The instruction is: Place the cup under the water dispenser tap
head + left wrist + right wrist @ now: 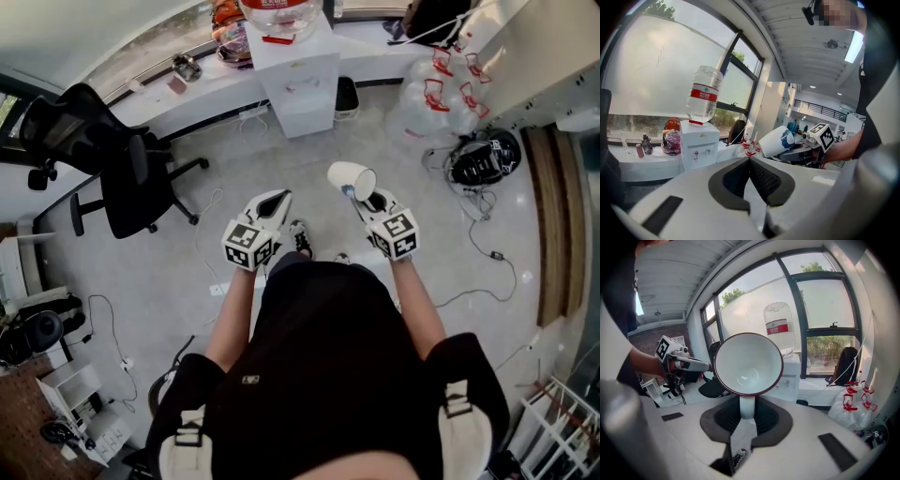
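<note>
A white cup [351, 177] with a dark red rim and a blue mark on its side hangs in the air, tipped on its side. My right gripper [360, 196] is shut on its handle. In the right gripper view the cup's mouth [748, 363] faces the camera, and the handle sits between the pads of the right gripper [746, 407]. The white water dispenser [296, 71] stands ahead against the counter with a bottle [277, 9] on top. It is partly hidden behind the cup in the right gripper view, where its edge [791, 377] shows. My left gripper [278, 199] is shut and empty beside the right one.
A black office chair [131, 174] stands to the left of the dispenser. Several empty water bottles [437, 92] lie at the right, with a black helmet [484, 158] and cables on the floor. A white counter [178, 94] runs along the window behind the dispenser.
</note>
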`<state>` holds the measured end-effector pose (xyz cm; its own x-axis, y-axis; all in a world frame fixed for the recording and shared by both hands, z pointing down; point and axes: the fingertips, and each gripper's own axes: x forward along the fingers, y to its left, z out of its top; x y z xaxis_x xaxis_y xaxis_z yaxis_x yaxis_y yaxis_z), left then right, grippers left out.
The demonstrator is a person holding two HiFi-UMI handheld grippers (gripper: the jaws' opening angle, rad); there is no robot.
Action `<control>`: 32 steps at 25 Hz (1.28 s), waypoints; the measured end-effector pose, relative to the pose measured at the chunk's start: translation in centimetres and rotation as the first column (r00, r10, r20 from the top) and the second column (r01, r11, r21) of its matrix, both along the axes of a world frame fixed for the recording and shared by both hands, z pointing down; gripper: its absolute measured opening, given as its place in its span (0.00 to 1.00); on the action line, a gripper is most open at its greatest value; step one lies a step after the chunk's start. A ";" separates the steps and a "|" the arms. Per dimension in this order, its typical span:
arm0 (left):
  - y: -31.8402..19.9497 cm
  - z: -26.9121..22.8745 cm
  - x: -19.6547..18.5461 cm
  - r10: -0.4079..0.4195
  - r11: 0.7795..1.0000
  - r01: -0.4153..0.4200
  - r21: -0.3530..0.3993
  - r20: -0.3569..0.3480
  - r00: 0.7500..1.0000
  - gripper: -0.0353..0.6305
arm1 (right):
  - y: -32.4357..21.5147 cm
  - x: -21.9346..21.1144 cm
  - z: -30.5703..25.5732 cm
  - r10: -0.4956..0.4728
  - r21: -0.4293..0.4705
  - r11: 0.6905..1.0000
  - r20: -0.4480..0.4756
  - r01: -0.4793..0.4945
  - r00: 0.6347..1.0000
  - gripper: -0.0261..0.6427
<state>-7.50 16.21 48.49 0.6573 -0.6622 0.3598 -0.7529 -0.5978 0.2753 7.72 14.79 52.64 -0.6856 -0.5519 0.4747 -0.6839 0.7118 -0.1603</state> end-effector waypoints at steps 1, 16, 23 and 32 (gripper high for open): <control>-0.2 0.1 -0.2 0.002 1.000 -0.002 -0.002 -0.002 1.000 0.05 | -0.1 -0.2 0.3 -0.001 -0.008 1.000 -0.002 0.001 1.000 0.10; -5.4 0.4 -4.0 0.076 0.997 -0.076 0.001 -0.013 0.997 0.05 | -3.7 -3.5 0.5 0.057 -0.009 0.998 -0.041 -0.057 0.998 0.10; -7.3 0.8 -6.1 0.106 0.994 -0.106 0.014 -0.015 0.994 0.05 | -5.6 -5.9 0.7 0.082 0.008 0.997 -0.047 -0.082 0.996 0.10; -9.8 1.0 -10.4 0.062 0.998 -0.061 0.034 -0.033 0.998 0.05 | -7.7 -10.4 1.2 0.040 0.022 0.999 -0.063 -0.039 0.997 0.10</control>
